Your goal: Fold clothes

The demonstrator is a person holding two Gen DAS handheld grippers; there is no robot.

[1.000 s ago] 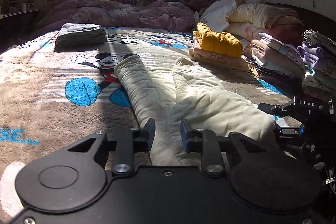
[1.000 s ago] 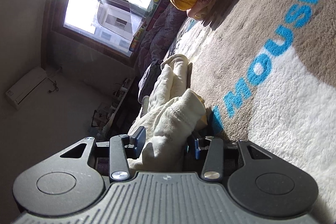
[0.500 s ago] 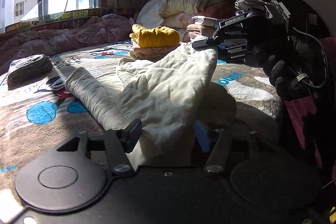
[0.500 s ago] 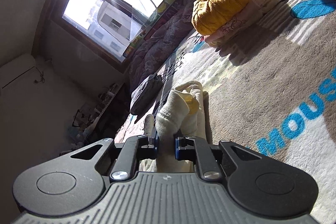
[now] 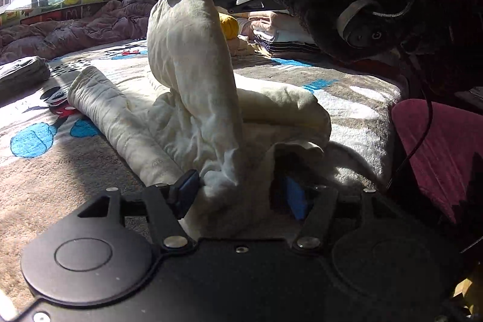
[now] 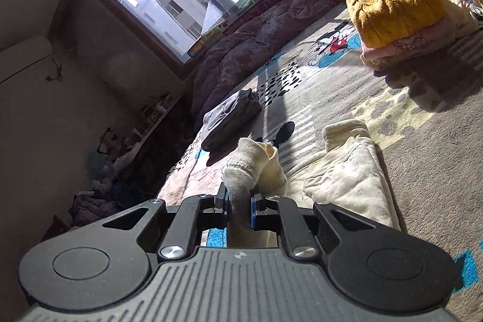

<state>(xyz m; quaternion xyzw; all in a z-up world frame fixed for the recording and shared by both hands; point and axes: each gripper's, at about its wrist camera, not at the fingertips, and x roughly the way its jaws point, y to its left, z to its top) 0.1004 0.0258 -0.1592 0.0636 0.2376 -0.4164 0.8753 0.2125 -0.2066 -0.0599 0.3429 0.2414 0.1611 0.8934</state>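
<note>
The right gripper [image 6: 238, 205] pinches the cream fleece trousers [image 5: 193, 98] aloft for folding over; the left gripper [image 5: 238, 192] (jaws opening) straddles the waist end loosely, steadying it.

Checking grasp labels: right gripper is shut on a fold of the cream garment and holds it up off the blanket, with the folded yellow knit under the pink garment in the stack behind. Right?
One slip: the yellow knit lies on top of the pink garment, not under it, as the right wrist view shows. The rest stands: the right gripper is shut on a fold of the cream garment, held up off the blanket.
</note>
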